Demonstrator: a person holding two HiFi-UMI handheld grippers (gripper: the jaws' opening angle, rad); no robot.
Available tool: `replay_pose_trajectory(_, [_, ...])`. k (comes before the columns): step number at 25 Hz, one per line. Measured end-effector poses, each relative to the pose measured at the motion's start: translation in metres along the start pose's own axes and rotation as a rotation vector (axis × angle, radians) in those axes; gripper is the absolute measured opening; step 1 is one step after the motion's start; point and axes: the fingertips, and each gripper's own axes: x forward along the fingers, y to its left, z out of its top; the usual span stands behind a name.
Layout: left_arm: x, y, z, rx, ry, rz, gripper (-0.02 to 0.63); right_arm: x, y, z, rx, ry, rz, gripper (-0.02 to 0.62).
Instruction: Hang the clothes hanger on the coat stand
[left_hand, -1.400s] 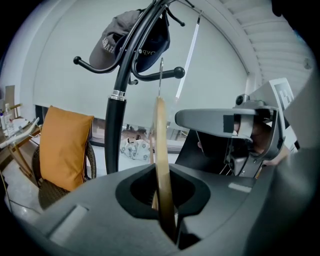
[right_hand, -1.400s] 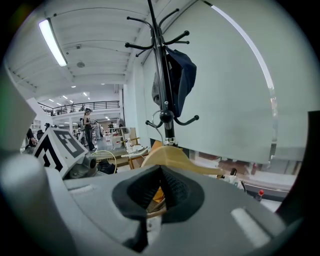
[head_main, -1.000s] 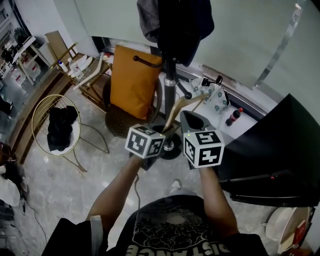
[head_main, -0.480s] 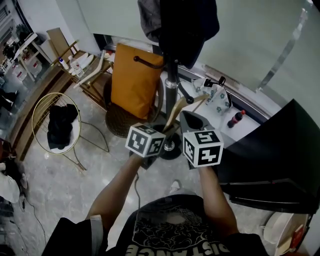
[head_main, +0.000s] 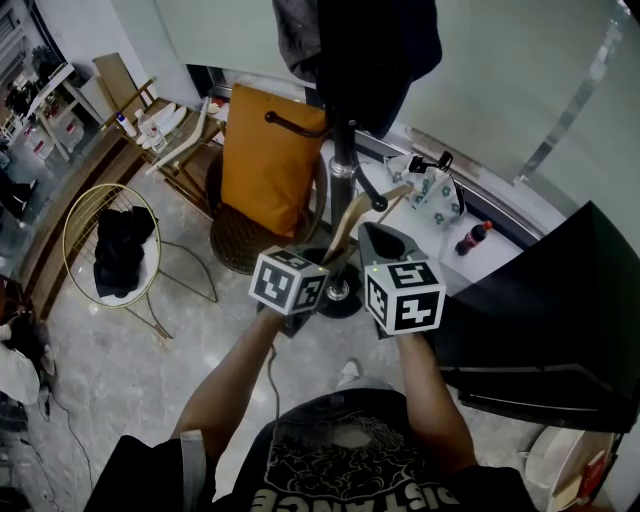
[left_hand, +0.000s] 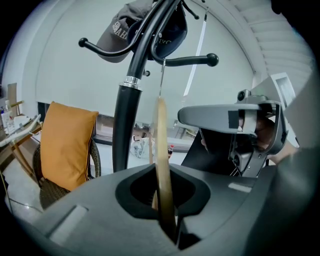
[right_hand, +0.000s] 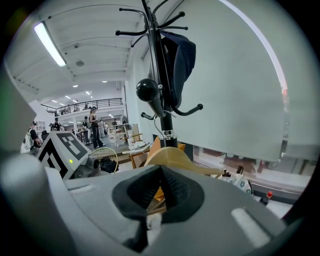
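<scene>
Wooden clothes hanger (left_hand: 161, 145) stands edge-on between the fingers of the left gripper (left_hand: 166, 202), closed tight on it. The right gripper (right_hand: 157, 196) has its fingers pinched on the hanger too. It is held in the air just before the coat stand (head_main: 343, 165), near the floor's wall edge. One lower hook (left_hand: 192, 61) is bare, with free room around; the upper hooks carry dark clothes (head_main: 375, 50).

Wooden hanger (head_main: 349, 217) held beside black coat stand (head_main: 343, 165).
</scene>
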Motion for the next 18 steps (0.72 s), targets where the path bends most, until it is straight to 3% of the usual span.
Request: replay_pose_trajectory(18, [-0.006,0.014,-0.002,0.017,-0.018,0.086,0.028,-0.002,0.003,-0.003,0.005,0.002,0.0,0.0])
